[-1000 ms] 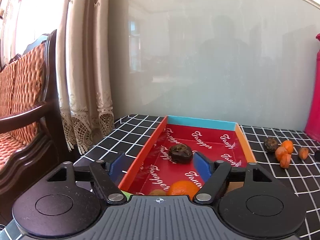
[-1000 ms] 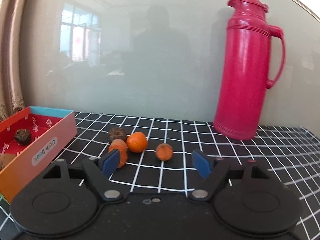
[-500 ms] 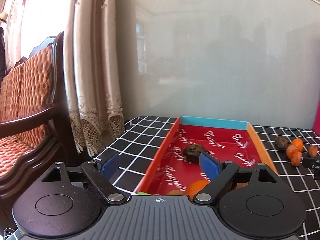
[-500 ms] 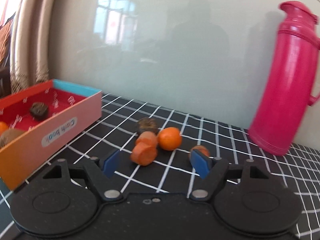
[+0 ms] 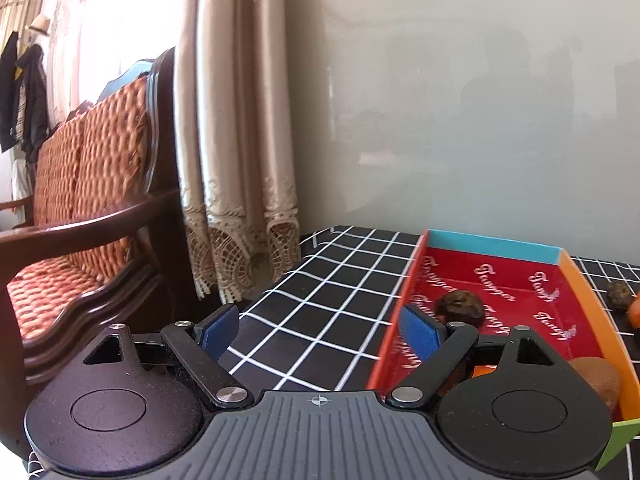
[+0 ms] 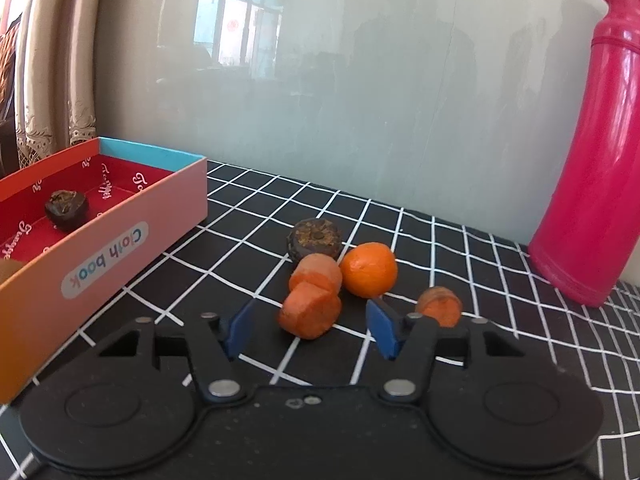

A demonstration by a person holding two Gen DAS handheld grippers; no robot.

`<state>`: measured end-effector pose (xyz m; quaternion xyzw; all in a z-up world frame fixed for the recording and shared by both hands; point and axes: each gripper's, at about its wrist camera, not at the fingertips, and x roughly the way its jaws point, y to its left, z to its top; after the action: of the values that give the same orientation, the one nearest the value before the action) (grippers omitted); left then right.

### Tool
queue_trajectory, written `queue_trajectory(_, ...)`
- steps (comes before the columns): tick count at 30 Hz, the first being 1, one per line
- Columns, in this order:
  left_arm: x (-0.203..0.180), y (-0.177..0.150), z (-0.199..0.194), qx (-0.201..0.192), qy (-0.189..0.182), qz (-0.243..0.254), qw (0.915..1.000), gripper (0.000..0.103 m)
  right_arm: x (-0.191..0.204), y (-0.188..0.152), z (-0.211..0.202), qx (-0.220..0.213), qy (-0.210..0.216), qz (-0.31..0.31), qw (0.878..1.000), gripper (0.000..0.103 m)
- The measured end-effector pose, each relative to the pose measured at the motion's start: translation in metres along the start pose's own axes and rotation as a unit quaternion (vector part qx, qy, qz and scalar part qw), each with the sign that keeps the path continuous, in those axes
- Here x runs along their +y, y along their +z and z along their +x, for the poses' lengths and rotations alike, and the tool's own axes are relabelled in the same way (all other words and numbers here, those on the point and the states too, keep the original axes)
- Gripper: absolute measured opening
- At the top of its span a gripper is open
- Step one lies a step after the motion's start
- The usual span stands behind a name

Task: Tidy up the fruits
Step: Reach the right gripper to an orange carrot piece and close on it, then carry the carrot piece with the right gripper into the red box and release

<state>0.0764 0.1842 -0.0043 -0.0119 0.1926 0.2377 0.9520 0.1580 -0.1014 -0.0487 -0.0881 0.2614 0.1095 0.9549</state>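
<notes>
At lower centre of the right view, my right tongs [image 6: 306, 330] are closing around the cut orange fruit chunk [image 6: 310, 314], pads not yet touching, bound next for the red cardboard box [image 6: 120, 236]; my left tongs [image 5: 318, 326] hang open, empty.

My left gripper [image 5: 320, 330] points slightly downward, jaws spread wide with nothing between them. My right gripper [image 6: 310, 330] tilts down, jaws closing, pads touching nothing.

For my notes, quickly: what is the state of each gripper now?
Left gripper: open, holding nothing.
Right gripper: closing around the nearest orange piece, fingers not touching it yet.
</notes>
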Motion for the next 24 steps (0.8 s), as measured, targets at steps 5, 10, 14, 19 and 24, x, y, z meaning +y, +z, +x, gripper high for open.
queue_trajectory(5,0.012,-0.001,0.006,0.01,0.007,-0.013,0.9998,0.087,0.001,0.003,0.01,0.021,0.004,0.005,1.0,0.042)
queue_trajectory(10,0.02,0.0,0.003,0.007,0.009,-0.026,0.9996,0.087,0.002,0.005,0.012,0.023,-0.002,0.013,1.0,0.024)
queue_trajectory(14,0.023,-0.001,0.002,0.01,0.007,-0.025,0.9996,0.087,0.006,0.003,0.009,0.023,-0.002,0.007,1.0,0.024)
queue_trajectory(19,0.025,0.0,-0.002,0.008,0.004,-0.03,0.9995,0.087,0.005,0.0,0.0,0.021,0.002,0.013,1.0,0.024)
queue_trajectory(24,0.024,0.001,-0.005,0.008,0.003,-0.031,0.9995,0.087,0.008,-0.001,-0.013,0.014,0.004,0.01,1.0,0.024)
